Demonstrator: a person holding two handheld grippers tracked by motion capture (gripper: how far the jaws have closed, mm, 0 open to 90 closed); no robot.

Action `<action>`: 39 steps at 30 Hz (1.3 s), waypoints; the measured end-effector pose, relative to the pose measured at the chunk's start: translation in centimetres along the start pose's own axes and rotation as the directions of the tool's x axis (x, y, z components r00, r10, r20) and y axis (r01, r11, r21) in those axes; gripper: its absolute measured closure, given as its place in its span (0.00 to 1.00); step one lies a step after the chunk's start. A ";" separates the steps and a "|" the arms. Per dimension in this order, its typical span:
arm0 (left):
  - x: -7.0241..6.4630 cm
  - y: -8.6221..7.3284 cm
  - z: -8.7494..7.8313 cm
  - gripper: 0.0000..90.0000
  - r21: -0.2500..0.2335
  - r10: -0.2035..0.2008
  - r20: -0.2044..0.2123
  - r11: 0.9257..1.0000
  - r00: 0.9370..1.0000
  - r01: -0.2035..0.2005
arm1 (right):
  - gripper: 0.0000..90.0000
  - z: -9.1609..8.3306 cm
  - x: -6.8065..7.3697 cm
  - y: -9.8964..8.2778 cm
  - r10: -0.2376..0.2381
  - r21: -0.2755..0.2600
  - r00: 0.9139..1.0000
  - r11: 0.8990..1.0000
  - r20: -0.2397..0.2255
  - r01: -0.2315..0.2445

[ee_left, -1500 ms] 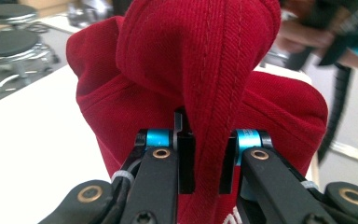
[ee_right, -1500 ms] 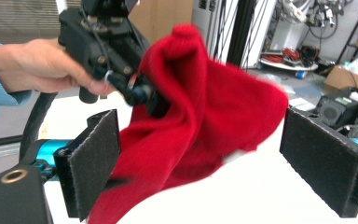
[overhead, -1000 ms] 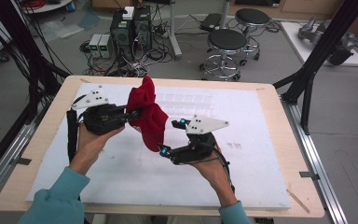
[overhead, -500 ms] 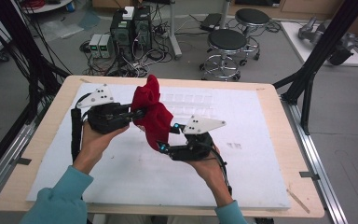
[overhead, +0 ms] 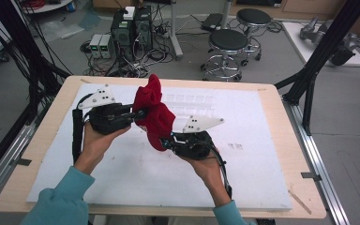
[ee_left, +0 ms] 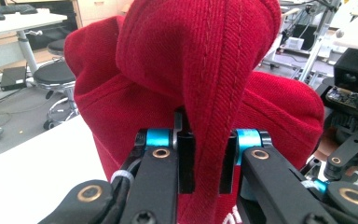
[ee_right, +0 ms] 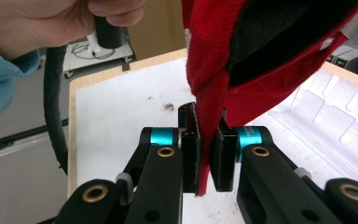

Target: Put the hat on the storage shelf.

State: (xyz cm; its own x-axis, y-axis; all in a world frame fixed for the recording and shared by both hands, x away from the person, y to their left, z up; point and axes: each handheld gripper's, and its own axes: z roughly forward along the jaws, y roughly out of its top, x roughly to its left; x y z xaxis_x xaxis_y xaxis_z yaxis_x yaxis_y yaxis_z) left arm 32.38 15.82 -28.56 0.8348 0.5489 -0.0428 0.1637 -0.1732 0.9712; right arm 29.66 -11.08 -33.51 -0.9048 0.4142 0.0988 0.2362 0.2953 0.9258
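Observation:
A red knit garment [overhead: 155, 113] hangs bunched in the air above the white board, held between both grippers. My left gripper [overhead: 140, 114] is shut on a thick seamed fold of the red garment [ee_left: 205, 93] at its left side. My right gripper [overhead: 165, 141] is shut on the lower hem of the red garment [ee_right: 214, 70], whose dark inside shows above the jaws. In the right gripper view the other hand [ee_right: 42, 18] and its black cable [ee_right: 53, 116] appear at the upper left.
The white foam board [overhead: 262, 168] covers the wooden table [overhead: 42, 140]; a moulded recessed patch [overhead: 192, 99] lies behind the garment. Beyond the table stand stools [overhead: 227, 44], computer boxes [overhead: 131, 28] and cables. Black frame posts [overhead: 318, 56] rise at both sides.
Both grippers have drawn a little closer together and shifted slightly right, carrying the red garment, which now bunches up higher between them. The grips have not changed.

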 end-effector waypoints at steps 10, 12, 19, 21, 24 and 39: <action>0.4 -0.2 -0.1 0.65 -0.048 -0.011 0.012 0.999 1.000 0.012 | 0.95 -0.2 -0.1 0.0 -0.012 -0.011 1.000 1.000 0.004 0.012; 0.5 -0.2 0.0 0.35 -0.041 -0.033 -0.052 0.999 0.998 0.031 | 0.95 -0.4 -0.1 0.0 -0.011 -0.011 1.000 1.000 0.011 0.011; 1.2 -0.6 -0.9 0.08 -0.075 -0.046 -0.026 0.996 0.999 0.044 | 0.95 -0.4 -0.2 0.0 -0.015 -0.011 1.000 1.000 0.015 0.015; 1.4 -0.7 -1.0 0.08 -0.053 -0.049 -0.021 0.997 0.999 0.047 | 0.95 -0.5 -0.2 0.0 -0.007 -0.013 1.000 1.000 0.018 0.007; 1.7 -0.9 -1.5 0.08 -0.064 -0.041 -0.034 0.997 0.999 0.039 | 0.95 -0.7 -0.3 0.0 -0.010 -0.020 1.000 1.000 0.029 0.010; 4.0 -7.6 -6.2 0.08 -0.062 -0.037 -0.124 0.998 0.992 0.030 | 0.95 -3.1 -3.2 -0.1 0.034 -0.125 0.991 0.992 0.129 -0.018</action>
State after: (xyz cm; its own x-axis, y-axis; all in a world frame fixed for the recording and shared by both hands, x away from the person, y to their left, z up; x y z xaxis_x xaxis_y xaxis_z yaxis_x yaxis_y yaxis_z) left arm 31.18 24.40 -34.63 0.7566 0.6520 -0.0495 0.1552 -0.1056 0.9822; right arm 31.42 -15.13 -32.76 -0.8428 0.5318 0.0826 0.2065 0.1777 0.9622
